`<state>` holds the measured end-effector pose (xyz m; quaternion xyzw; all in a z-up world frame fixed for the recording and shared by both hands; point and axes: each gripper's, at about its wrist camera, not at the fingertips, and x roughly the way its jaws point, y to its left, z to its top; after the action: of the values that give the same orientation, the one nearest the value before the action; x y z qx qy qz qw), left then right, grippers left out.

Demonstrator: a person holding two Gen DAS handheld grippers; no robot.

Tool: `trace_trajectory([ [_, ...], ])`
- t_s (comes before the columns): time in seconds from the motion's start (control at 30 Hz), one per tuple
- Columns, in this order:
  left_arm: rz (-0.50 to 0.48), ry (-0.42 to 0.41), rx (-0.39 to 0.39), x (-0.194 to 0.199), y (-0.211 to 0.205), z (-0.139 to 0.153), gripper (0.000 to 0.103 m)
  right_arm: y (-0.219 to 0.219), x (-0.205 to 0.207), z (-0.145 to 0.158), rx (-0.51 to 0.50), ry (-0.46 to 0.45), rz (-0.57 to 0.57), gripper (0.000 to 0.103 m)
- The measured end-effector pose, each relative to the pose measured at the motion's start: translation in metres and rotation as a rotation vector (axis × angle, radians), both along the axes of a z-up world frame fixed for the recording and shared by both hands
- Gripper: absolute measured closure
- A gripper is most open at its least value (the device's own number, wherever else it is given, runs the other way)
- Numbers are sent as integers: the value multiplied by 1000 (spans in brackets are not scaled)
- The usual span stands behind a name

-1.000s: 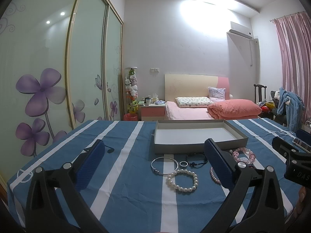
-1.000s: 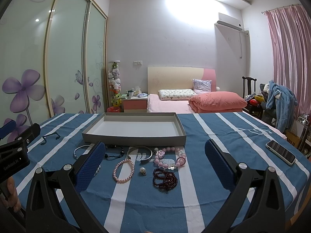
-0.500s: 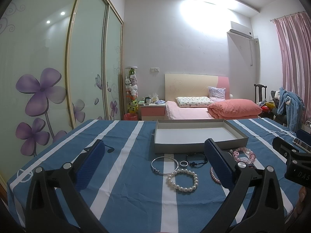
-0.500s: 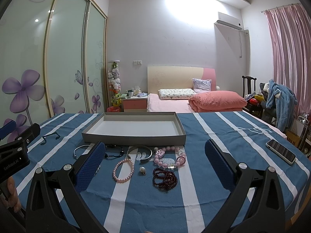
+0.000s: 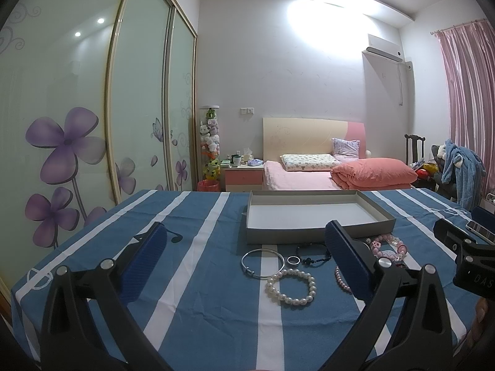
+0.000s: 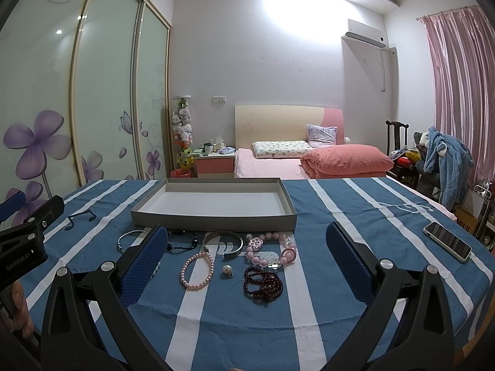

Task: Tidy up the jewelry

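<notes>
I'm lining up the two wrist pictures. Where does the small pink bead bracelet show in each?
Left wrist view: small pink bead bracelet, lower right, mostly hidden behind the tool's right finger.
Right wrist view, lower centre-left, fully visible on a white stripe.
Shared landmark: the grey tray, behind the jewelry in both.

1. A tray (image 6: 213,216) sits at mid-frame on the worktop (image 6: 355,216); nothing lies in it.
2. Just below the tray a row of jewelry lies on the worktop: bangle (image 6: 131,236) at left, open cuff (image 6: 223,241) in the middle, bead bracelet (image 6: 272,249) at right.
3. Lower still lie a pearl bracelet (image 6: 197,270), a single pearl (image 6: 227,269) and a coiled bead strand (image 6: 263,281).
4. A phone (image 6: 448,241) lies at far right, well apart.
</notes>
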<state>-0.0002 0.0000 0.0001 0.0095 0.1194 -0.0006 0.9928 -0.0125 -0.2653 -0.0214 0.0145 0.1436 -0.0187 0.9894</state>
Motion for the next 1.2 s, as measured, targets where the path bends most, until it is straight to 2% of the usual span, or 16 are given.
trace_trajectory([
  [1.0, 1, 7, 1, 0, 0, 0, 4, -1, 0, 0, 1, 7, 0, 2],
  [1.07, 3, 18, 3, 2, 1, -4, 4, -1, 2, -2, 3, 16, 1, 2],
  [1.2, -9, 110, -3, 19, 4, -11, 4, -9, 9, -12, 28, 77, 6, 2],
])
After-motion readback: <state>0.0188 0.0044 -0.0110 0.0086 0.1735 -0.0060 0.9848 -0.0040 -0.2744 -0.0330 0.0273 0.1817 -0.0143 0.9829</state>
